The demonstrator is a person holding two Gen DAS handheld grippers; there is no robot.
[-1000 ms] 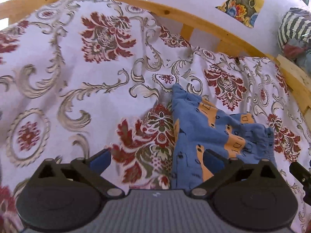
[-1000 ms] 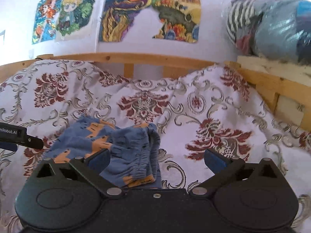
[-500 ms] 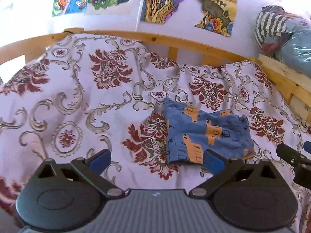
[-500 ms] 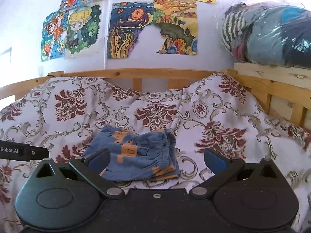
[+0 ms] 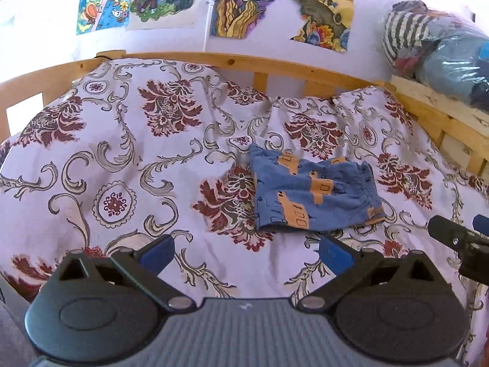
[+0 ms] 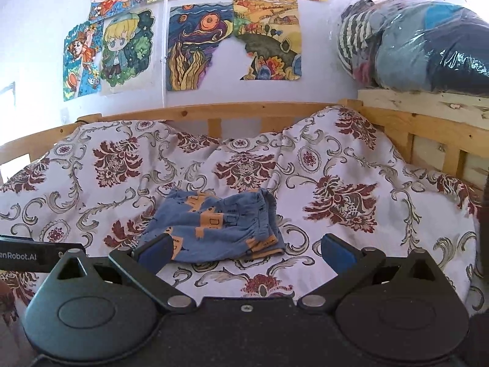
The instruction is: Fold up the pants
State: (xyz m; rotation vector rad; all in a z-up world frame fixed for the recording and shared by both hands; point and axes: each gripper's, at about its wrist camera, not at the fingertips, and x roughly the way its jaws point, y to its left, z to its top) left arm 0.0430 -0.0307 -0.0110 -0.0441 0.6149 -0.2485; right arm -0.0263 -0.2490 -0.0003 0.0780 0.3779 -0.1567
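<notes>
Small blue pants with orange patches (image 5: 311,192) lie folded into a compact rectangle on the floral bedspread (image 5: 128,165), waistband to the right. In the right wrist view the same pants (image 6: 214,226) rest just beyond the left fingertip. My left gripper (image 5: 246,252) is open and empty, held back from the pants, which lie ahead and to its right. My right gripper (image 6: 246,249) is open too, with nothing between its fingers. The right gripper's tip (image 5: 452,237) shows at the right edge of the left wrist view.
A wooden bed rail (image 6: 244,110) runs behind the bedspread (image 6: 336,183). Drawings (image 6: 201,46) hang on the white wall. A plastic-wrapped bundle of bedding (image 6: 428,49) sits on a wooden shelf at the right. The left gripper's body (image 6: 33,255) shows at the left edge.
Both grippers have pulled back and up from the folded pants, which now look smaller and farther off. The pants have stayed in place on the bed.
</notes>
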